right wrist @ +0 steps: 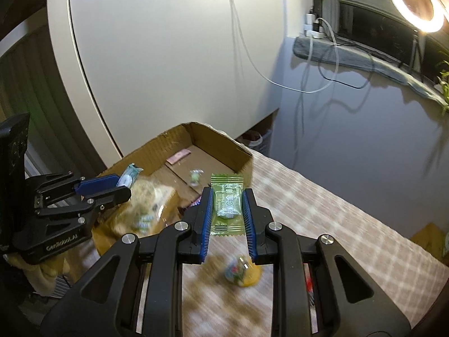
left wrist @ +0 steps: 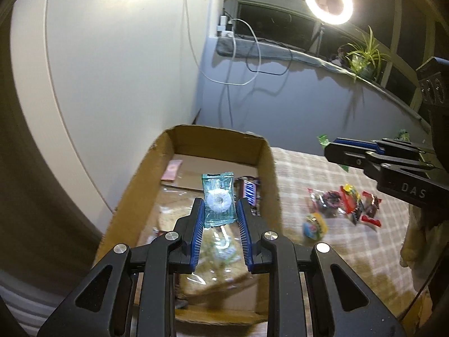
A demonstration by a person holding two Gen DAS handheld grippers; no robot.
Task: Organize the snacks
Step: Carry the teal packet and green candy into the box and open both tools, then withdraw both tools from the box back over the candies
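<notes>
My left gripper (left wrist: 220,202) is shut on a teal-wrapped round mint candy (left wrist: 217,199) and hangs above the open cardboard box (left wrist: 266,151). From the right wrist view, that same left gripper (right wrist: 123,183) shows at the left with the teal candy (right wrist: 128,178) in its tips. My right gripper (right wrist: 226,193) is shut on a green plum candy packet (right wrist: 226,205), held over the checked tablecloth just right of the box (right wrist: 241,151). In the left wrist view the right gripper (left wrist: 329,148) reaches in from the right edge.
Inside the box lie a pink packet (left wrist: 171,170), a dark wrapper (left wrist: 249,192) and a clear bag (left wrist: 213,250). A pile of loose snacks (left wrist: 345,203) and a yellow round sweet (left wrist: 314,226) rest on the tablecloth (left wrist: 322,275). Behind stand a wall, cables, a ring light (left wrist: 328,1) and a plant (left wrist: 364,56).
</notes>
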